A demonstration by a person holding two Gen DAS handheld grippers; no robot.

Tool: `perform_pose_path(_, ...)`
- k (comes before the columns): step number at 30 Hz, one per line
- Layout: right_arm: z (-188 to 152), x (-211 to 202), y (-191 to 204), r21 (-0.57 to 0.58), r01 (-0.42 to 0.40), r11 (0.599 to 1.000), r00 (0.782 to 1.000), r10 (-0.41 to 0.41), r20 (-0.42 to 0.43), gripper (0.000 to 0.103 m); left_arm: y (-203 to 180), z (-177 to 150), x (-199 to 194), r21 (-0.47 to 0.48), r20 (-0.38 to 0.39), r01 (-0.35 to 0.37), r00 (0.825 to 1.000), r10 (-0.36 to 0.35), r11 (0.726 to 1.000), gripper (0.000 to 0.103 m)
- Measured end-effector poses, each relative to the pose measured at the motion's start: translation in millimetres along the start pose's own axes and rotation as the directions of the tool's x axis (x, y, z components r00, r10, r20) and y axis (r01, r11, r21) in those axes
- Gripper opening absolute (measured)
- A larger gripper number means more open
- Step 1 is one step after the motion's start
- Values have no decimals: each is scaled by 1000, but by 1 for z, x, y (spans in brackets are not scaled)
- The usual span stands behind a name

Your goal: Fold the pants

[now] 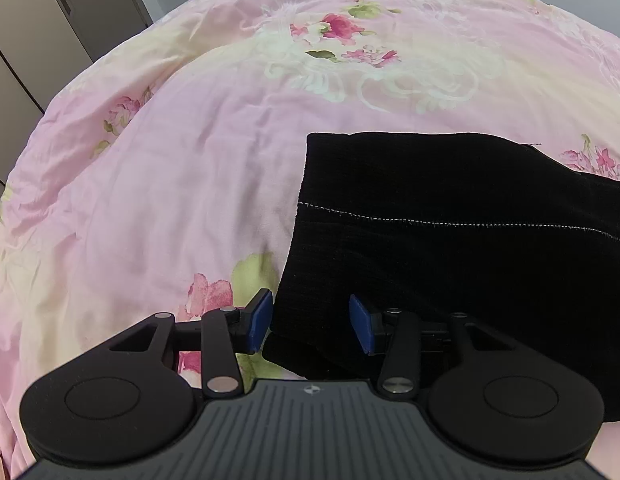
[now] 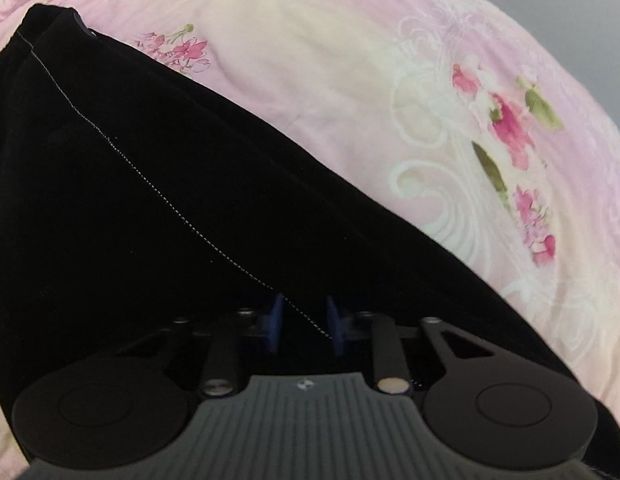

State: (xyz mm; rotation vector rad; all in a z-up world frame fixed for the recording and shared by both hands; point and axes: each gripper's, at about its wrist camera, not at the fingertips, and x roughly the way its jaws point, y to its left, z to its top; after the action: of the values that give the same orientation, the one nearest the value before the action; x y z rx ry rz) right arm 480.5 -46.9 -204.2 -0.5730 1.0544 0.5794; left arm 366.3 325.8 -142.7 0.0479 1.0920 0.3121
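**Operator:** Black woven pants (image 1: 449, 232) with a line of pale stitching lie on the pink floral bedsheet (image 1: 182, 184). Confirm position.

**Inspector:** In the left wrist view the pants fill the area from 2 o'clock to 5 o'clock. One squared end, at centre frame, is fully visible; the rest is cut off by the right edge. In the right wrist view the pants (image 2: 130, 200) cover the area from 6 o'clock to 11 o'clock and pass under the tool body.

**Operator:** State of the left gripper (image 1: 311, 322)?

**Inspector:** Its jaws stand about half apart. A lower corner of the fabric lies between the blue pads (image 1: 260, 316), and a gap shows at each pad. No grip.

**Operator:** State of the right gripper (image 2: 304, 322)?

**Inspector:** Its jaws are narrowly set, with the stitched seam running between them. Dark fabric against dark hardware and motion blur obscure the pad faces. Whether they press the cloth cannot be determined.

**Operator:** Surroundings?

**Inspector:** Grey cabinet doors (image 1: 38, 28) appear at 10 o'clock in the left wrist view, partly cut off.
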Motion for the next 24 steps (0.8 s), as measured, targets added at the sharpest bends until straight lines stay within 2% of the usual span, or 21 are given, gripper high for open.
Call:
perform_pose_path(1, 0, -3, 4, -24, 34, 999, 999, -34, 8, 0, 0, 0, 0, 0, 1, -1, 1000, 1, 1000, 52)
perform_pose_path(7, 6, -19, -4, 20, 125, 992, 988, -127, 93, 0, 2, -2, 0, -7, 7, 8, 1000, -8, 1000, 52)
perform_pose_path(11, 17, -13, -10, 45, 199, 979, 973, -203, 109, 0, 6, -2, 3, -33, -8, 14, 1000, -14, 999, 52)
perform_pose_path(12, 20, -10, -13, 54, 288, 956, 950, -292, 112, 0, 7, -2, 5, -39, -10, 13, 1000, -14, 999, 52)
perform_pose_path(13, 23, -6, -23, 83, 325, 942, 937, -333, 109, 0, 8, -2, 6, -46, -13, 18, 1000, -18, 999, 52)
perform_pose_path(14, 25, -4, -35, 140, 305, 942, 943, -319, 93, 0, 9, -3, 7, -51, -15, 19, 1000, -20, 999, 52)
perform_pose_path(15, 26, -1, -47, 194, 247, 949, 962, -263, 66, 0, 8, -3, 7, -50, -15, 18, 1000, -19, 999, 52)
perform_pose_path(16, 24, 0, -52, 221, 220, 950, 970, -238, 58, 0, 7, -3, 7, -47, -14, 15, 1000, -16, 999, 52)
perform_pose_path(18, 18, -4, -53, 228, 185, 956, 975, -208, 80, 0, 6, -3, 7, -41, -12, 11, 1000, -12, 999, 52)
perform_pose_path(20, 11, -9, -56, 232, 100, 968, 988, -124, 89, 0, 6, -3, 6, -35, -11, 9, 1000, -10, 999, 52)
perform_pose_path(21, 7, -11, -56, 230, 98, 968, 989, -120, 83, 3, 6, -3, 5, -37, -9, 9, 1000, -10, 999, 52)
perform_pose_path(23, -2, -14, -59, 209, 104, 973, 990, -121, 71, 33, 6, -3, 3, -40, -6, 8, 1000, -8, 999, 52)
perform_pose_path(24, -9, -17, -62, 206, 104, 973, 991, -119, 65, 35, 6, -4, 2, -40, -3, 6, 1000, -6, 999, 52)
